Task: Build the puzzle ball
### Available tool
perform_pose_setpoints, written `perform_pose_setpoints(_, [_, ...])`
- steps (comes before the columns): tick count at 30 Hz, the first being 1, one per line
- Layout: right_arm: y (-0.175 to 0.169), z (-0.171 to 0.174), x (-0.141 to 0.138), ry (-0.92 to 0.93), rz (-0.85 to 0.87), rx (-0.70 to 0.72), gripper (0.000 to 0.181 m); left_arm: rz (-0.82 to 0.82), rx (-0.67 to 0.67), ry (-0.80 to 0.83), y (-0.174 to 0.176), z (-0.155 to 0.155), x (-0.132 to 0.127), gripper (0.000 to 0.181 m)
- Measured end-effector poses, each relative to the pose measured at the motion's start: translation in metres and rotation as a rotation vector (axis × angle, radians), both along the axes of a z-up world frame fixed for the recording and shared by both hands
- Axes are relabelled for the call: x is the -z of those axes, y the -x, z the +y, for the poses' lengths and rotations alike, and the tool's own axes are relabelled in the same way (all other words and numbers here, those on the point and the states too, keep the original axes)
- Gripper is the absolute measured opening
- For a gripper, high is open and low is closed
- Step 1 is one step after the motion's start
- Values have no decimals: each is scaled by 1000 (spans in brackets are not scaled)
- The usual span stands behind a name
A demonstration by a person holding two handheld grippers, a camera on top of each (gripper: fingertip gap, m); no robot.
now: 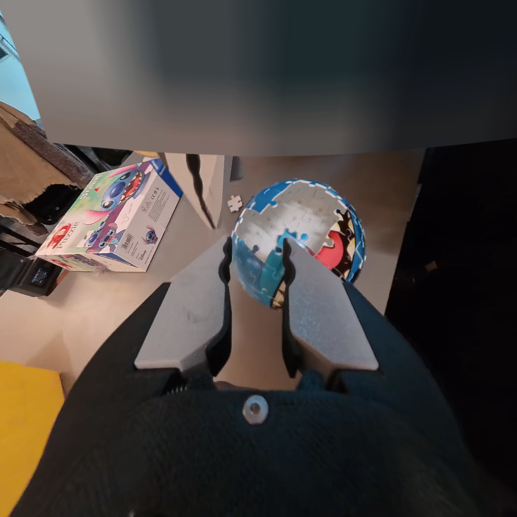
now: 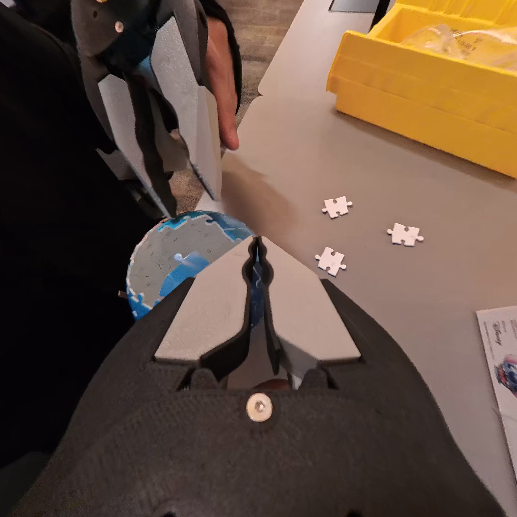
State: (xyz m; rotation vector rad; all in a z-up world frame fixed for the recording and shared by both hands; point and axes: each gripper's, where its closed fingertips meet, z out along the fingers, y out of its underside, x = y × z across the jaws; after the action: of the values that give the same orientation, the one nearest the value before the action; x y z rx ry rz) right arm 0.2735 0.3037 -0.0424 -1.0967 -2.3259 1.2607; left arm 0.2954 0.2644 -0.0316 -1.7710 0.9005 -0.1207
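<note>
The puzzle ball (image 1: 344, 246), blue with a red and black picture, rests on the grey table with a wide opening on top that shows its white inside. It also shows in the right wrist view (image 2: 167, 251). My left gripper (image 1: 256, 243) is open and straddles the near left part of the shell, with its right fingertip (image 1: 286, 246) at the rim, against a blue piece (image 1: 288, 234). My right gripper (image 2: 257, 238) is shut just beside the ball, and I see nothing between its tips. Three loose pieces lie white side up: (image 2: 337, 206), (image 2: 405, 234), (image 2: 330, 260).
The puzzle's box (image 1: 112, 221) lies at the left. A yellow bin (image 2: 419, 112) with a plastic bag stands at the far side. A leaflet (image 2: 500, 363) lies near the right gripper. A person's hand (image 2: 223, 89) holds the left gripper. The ball sits near the table's edge. The tips of one gripper are about 5 cm away from the tips of the other.
</note>
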Motion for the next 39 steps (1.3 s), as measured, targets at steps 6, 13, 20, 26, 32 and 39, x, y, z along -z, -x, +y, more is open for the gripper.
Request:
perform_pose_setpoints(6, [-23, 28, -32, 16, 116, 136, 2, -123, -129, -84, 35, 1, -29, 38])
perform_pose_setpoints(13, [-83, 26, -22, 52, 243, 185, 64, -283, 15, 53, 32, -34, 15, 87])
perform_pose_setpoints(20, [-118, 50, 65, -48, 211, 402, 92, -490, -237, 114, 88, -14, 64, 80])
perform_pose_setpoints(26, [-129, 96, 75, -248, 286, 689, 100, -501, -515, 28, 120, 9, 62, 62])
perform_pose_setpoints(32, [-141, 69, 64, -199, 412, 630, 102, -190, -428, 149, 68, -18, 100, 93])
perform_pose_setpoints(39, [-128, 29, 60, -221, 486, 451, 111, -12, -273, 35, 48, -31, 98, 94])
